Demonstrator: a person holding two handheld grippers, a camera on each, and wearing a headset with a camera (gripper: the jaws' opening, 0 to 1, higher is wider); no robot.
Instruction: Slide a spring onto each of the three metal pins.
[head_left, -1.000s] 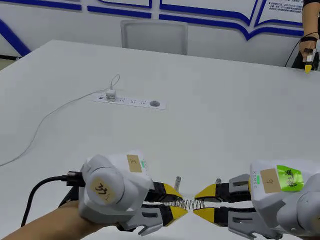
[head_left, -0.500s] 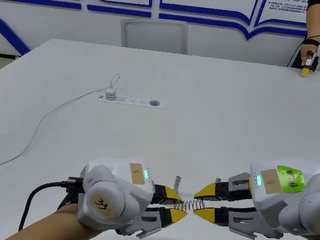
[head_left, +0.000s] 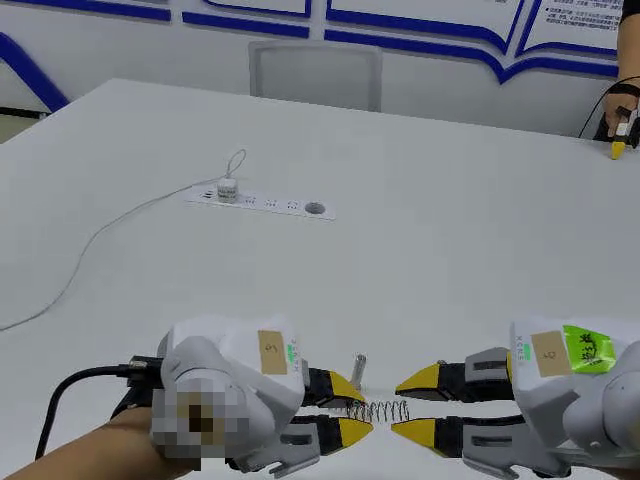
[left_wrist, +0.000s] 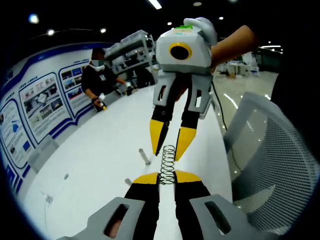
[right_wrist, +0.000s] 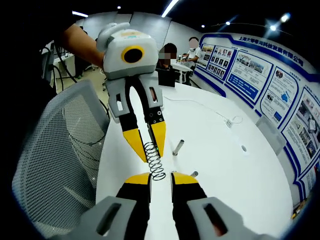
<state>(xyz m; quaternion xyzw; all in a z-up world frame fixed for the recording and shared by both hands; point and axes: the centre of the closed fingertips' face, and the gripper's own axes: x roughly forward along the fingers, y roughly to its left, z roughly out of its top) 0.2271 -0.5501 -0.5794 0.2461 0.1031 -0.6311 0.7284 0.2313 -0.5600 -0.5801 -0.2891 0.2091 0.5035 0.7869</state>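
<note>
- The left gripper (head_left: 366, 410) has its jaws pressed on one end of the spring (head_left: 380, 410). It is pinching it.
- The spring lies flat in the air, stretched across the small gap between the two grippers.
- The right gripper (head_left: 395, 408) points at the left one, tip to tip. Its jaws are spread a little, and the other end of the spring sits between them.
- A metal pin (head_left: 358, 368) stands up on the white worktop (head_left: 450, 250), just behind the spring and the left jaws.
- A second pin (right_wrist: 194, 174) stands near the right jaws.
- A black cable (head_left: 90, 378) runs out of the back of the left gripper.
- Farther off, a white power strip (head_left: 265, 203) lies on the worktop with a small white plug (head_left: 228, 188) in it. Its thin cord (head_left: 90, 240) runs away to the left.
- A grey chair (head_left: 315, 75) stands at the far edge of the worktop.
- Another person's hand (head_left: 618, 100) shows at the far right corner.
</note>
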